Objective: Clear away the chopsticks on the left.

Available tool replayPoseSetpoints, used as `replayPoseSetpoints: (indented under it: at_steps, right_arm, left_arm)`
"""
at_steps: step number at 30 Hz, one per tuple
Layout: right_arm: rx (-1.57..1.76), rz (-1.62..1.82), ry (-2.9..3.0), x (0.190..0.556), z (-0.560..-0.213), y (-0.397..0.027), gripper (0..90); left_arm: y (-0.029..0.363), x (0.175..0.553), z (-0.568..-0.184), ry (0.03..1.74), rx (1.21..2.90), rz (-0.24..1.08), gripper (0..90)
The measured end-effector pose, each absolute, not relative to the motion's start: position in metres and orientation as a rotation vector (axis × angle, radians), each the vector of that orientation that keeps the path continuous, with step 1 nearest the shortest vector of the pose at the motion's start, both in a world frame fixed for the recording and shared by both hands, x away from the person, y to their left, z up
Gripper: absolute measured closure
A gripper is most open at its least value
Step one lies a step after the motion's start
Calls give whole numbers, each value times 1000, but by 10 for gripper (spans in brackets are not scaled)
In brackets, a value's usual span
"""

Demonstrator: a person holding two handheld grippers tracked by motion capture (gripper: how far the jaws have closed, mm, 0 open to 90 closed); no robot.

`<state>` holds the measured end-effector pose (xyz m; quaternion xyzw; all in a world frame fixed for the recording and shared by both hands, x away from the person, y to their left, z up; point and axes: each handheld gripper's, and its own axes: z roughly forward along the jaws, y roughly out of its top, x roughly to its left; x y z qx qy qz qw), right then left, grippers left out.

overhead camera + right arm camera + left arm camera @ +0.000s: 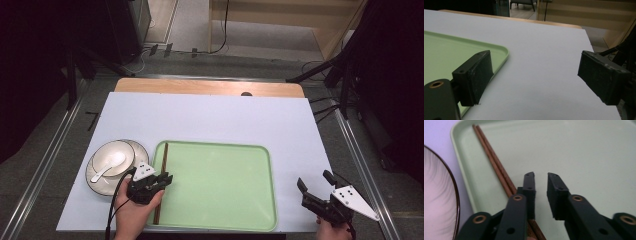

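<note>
A pair of dark brown chopsticks (pixel 163 161) (pixel 494 157) lies along the left inner edge of the light green tray (pixel 220 180) (pixel 586 152). My left gripper (pixel 164 179) (pixel 541 173) hovers low over the tray's near left part. It is open by a narrow gap with nothing between the jaws, and the chopsticks run just beside and under its left jaw. My right gripper (pixel 314 178) (pixel 534 62) stands wide open over the white table cover to the right of the tray (pixel 444 50), holding nothing.
A white bowl (pixel 112 157) with a white spoon (pixel 109 166) in it sits on a dark-rimmed plate (pixel 143 151) (pixel 439 195), just left of the tray. The white cover (pixel 210 115) stretches bare behind the tray. Metal rails run along both table sides.
</note>
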<state>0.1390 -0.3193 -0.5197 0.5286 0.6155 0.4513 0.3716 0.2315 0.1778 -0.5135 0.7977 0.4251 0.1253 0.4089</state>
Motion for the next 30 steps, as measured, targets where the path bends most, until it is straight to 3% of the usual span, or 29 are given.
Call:
replayPoseSetpoints:
  at_steps: [4,10,15,30]
  right_arm:
    - [1355,1157,1576,139,-520,-320,127]
    - [1353,1155,1573,138,-519,-320,127]
    - [1352,1151,1572,138,-519,-320,127]
    - [1351,1139,1582,139,-521,-319,127]
  left_arm:
    - [186,223,-504,978,1944,334,585]
    - [204,215,-496,930,1895,310,197]
    - [224,208,-493,844,1872,261,1]
    - [263,196,-491,834,1796,337,0]
